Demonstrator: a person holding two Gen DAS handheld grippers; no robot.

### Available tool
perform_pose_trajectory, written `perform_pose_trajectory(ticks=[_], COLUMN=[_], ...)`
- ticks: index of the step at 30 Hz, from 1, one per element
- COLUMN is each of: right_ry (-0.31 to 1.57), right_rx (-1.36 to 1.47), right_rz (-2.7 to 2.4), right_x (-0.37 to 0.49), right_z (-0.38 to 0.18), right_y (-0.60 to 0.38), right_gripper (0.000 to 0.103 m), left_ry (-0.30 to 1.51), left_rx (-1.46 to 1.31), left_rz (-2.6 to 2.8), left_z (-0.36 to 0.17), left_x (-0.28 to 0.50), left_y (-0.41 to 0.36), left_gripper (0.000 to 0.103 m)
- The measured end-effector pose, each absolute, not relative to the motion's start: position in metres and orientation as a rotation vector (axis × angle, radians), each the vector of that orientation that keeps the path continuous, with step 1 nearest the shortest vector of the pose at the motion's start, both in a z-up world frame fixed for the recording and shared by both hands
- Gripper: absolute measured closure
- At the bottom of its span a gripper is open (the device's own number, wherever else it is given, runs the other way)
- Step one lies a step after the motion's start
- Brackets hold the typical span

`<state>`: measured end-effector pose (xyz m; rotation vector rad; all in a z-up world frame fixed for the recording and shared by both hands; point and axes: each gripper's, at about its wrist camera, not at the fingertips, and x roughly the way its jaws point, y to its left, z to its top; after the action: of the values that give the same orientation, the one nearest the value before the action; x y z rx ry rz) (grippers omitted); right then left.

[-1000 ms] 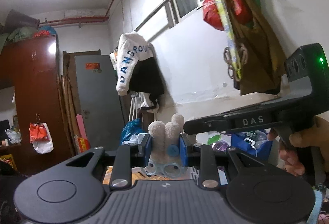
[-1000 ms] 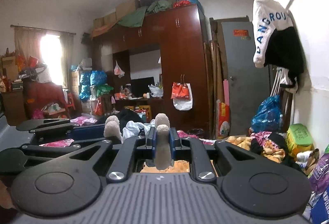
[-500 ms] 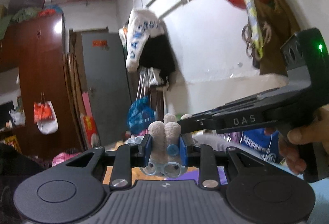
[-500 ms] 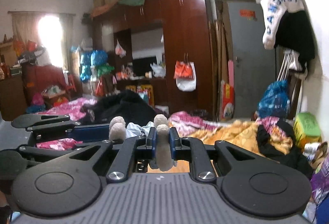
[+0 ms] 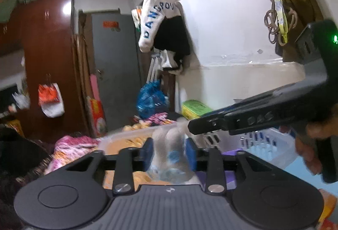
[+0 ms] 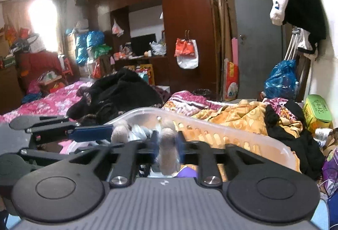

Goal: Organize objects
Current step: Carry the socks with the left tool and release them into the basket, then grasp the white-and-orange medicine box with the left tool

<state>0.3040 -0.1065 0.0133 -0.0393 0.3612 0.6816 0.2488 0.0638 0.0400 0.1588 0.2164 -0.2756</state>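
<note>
A beige plush toy (image 5: 169, 145) with light-blue glasses is held between both grippers. My left gripper (image 5: 169, 153) is shut on its body, blurred by motion. My right gripper (image 6: 168, 146) is shut on one fuzzy limb of the plush toy (image 6: 168, 149); another limb (image 6: 119, 131) sticks up to the left. The right gripper also shows in the left wrist view (image 5: 243, 120), reaching in from the right. The left gripper shows in the right wrist view (image 6: 84, 129) at the left. A translucent plastic basket (image 6: 221, 130) lies just beyond and below the toy; it also shows in the left wrist view (image 5: 131, 135).
A bed with orange and pink blankets (image 6: 232, 116) and black clothes (image 6: 118, 92) lies ahead. A brown wardrobe (image 6: 186, 19), a grey door (image 6: 255, 40) and hung clothes (image 5: 160, 19) stand behind. A green box (image 6: 316, 109) sits at the right.
Both grippers have moved downward with the plush toy. The bed and the translucent basket have come into view just beneath the toy.
</note>
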Motion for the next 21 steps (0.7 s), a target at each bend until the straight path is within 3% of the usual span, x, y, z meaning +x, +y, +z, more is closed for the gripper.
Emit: perform_pose_trajectory(ticks=[1, 2, 3, 9, 15, 21], right_ry=[0.349, 0.328, 0.323, 0.311, 0.286, 0.284], right_rx=[-0.04, -0.046, -0.056, -0.006, -0.019, 0.057], right_rz=[0.666, 0.635, 0.621, 0.645, 0.686, 0.753], right_x=[0.303, 0.297, 0.293, 0.231, 0.138, 0.105], right_z=[0.016, 0.017, 0.018, 0.018, -0.036, -0.084], right_y=[-0.108, -0.113, -0.115, -0.17, -0.249, -0.281], right_gripper=[0.018, 0.01, 0.008, 0.0, 0.0, 0.0], left_ry=[0.195, 0.171, 0.155, 0.143, 0.154, 0.2], left_rx=[0.171, 0.177, 0.174, 0.111, 0.139, 0.24], left_rz=[-0.256, -0.242, -0.231, -0.266, -0.324, -0.434], left_z=[0.04, 0.041, 0.043, 0.049, 0.0, -0.05], left_x=[0.245, 0.239, 0.235, 0.177, 0.092, 0.042], left_y=[0.063, 0.064, 0.065, 0.066, 0.043, 0.016], left_gripper=[0.023, 0.015, 0.011, 0.011, 0.011, 0.011])
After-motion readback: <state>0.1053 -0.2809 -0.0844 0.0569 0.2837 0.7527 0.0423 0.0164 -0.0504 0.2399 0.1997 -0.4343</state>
